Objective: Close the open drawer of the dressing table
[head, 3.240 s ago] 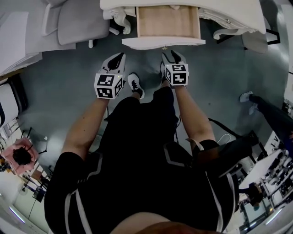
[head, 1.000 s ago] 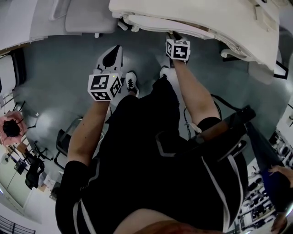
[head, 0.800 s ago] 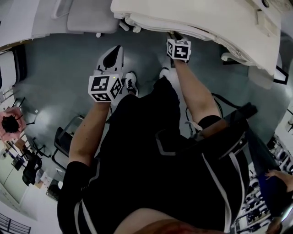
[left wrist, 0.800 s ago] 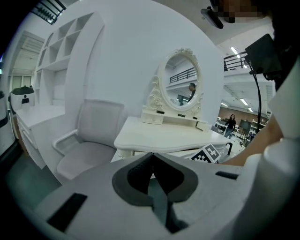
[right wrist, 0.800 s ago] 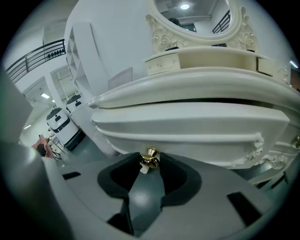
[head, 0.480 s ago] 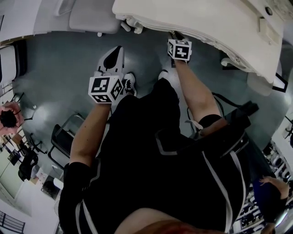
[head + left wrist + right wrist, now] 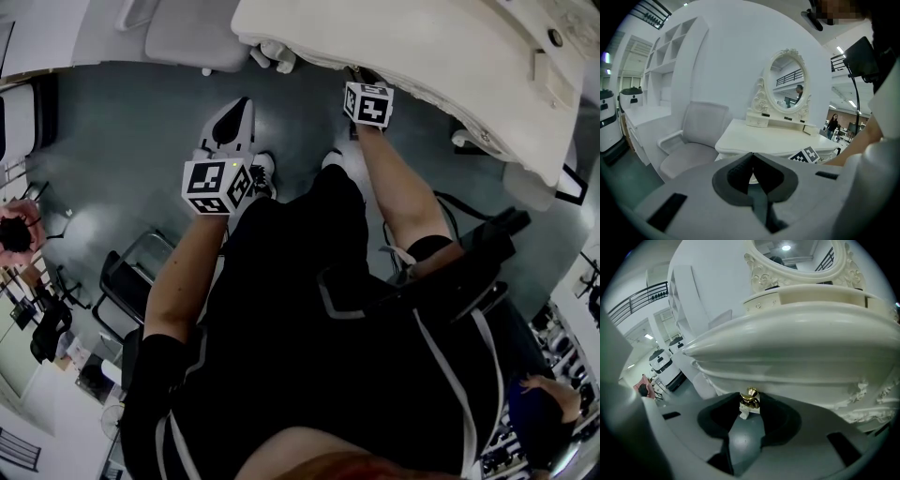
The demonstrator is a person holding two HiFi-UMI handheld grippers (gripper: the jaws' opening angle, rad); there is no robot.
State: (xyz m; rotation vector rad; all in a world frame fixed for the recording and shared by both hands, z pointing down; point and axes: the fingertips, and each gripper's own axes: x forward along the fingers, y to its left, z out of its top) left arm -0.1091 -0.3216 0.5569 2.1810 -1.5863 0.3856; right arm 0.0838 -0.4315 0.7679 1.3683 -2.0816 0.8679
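The white dressing table runs across the top of the head view, and no drawer interior shows. In the right gripper view the drawer front sits tucked under the table's top edge. Its gold knob lies between the dark pads of my right gripper, which is shut on it. From above, my right gripper reaches up to the table's front edge. My left gripper hangs over the grey floor, left of the table and apart from it, its pads meeting at the tips with nothing between them.
A pale padded chair stands left of the table, also seen as the chair. An oval mirror stands on the tabletop. The person's shoes are on the floor below the grippers. A black chair frame is at the left.
The open drawer with its wooden inside, seen earlier, no longer shows. My right gripper has gone forward to the table's edge. The left gripper has stayed about where it was.
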